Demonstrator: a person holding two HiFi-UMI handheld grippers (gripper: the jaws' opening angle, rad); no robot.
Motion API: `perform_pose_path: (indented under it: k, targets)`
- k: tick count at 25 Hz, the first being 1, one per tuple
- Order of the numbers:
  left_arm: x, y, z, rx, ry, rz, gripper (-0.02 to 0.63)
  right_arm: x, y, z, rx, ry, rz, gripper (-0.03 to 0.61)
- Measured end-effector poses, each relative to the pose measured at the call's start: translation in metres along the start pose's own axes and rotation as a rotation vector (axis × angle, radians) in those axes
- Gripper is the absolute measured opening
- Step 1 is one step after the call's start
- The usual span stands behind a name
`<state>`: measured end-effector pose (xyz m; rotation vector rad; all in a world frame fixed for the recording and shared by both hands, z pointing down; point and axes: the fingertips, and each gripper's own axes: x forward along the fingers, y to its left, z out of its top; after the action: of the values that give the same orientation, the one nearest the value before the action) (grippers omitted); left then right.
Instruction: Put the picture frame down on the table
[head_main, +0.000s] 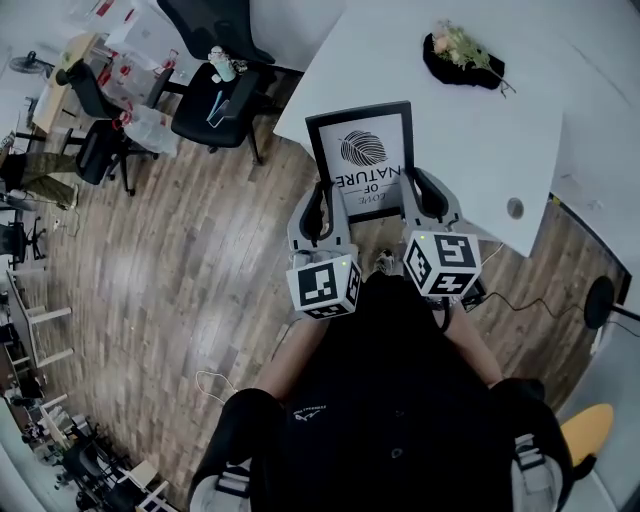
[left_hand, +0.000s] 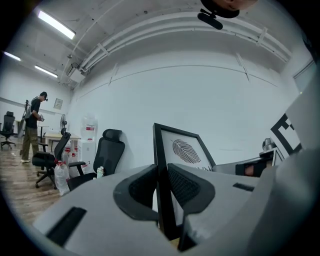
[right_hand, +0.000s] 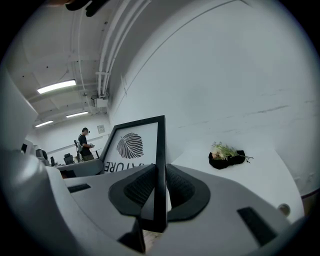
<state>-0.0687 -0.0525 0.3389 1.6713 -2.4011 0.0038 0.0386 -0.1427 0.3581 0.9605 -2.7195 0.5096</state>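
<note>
A black picture frame (head_main: 364, 158) with a leaf print and lettering is held between both grippers over the near edge of the white table (head_main: 470, 110). My left gripper (head_main: 321, 212) is shut on the frame's left edge (left_hand: 161, 175). On the other side, my right gripper (head_main: 426, 194) is shut on the right edge (right_hand: 160, 170). The print (right_hand: 129, 146) faces up toward the head camera. Whether the frame's bottom touches the table I cannot tell.
A dark dish with dried flowers (head_main: 460, 55) lies far on the table, also seen from the right gripper (right_hand: 226, 155). Black office chairs (head_main: 215, 95) stand on the wooden floor at left. A person (left_hand: 31, 125) stands far off. A cable (head_main: 520, 300) runs along the floor.
</note>
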Motion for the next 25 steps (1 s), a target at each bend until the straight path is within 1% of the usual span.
perform_pose_path:
  k: [5, 10, 20, 25]
  targets:
    - [0.030, -0.005, -0.002, 0.007, 0.016, -0.055, 0.074, 0.018, -0.019, 0.004, 0.021, -0.001, -0.051, 0.067]
    - [0.067, 0.005, -0.009, -0.002, 0.048, -0.097, 0.072, 0.046, -0.029, 0.004, 0.016, 0.021, -0.101, 0.066]
    - [0.175, 0.026, 0.003, 0.004, 0.094, -0.192, 0.072, 0.129, -0.056, 0.032, 0.037, 0.040, -0.200, 0.066]
    - [0.217, 0.036, 0.009, 0.014, 0.112, -0.246, 0.074, 0.163, -0.066, 0.043, 0.060, 0.037, -0.255, 0.066]
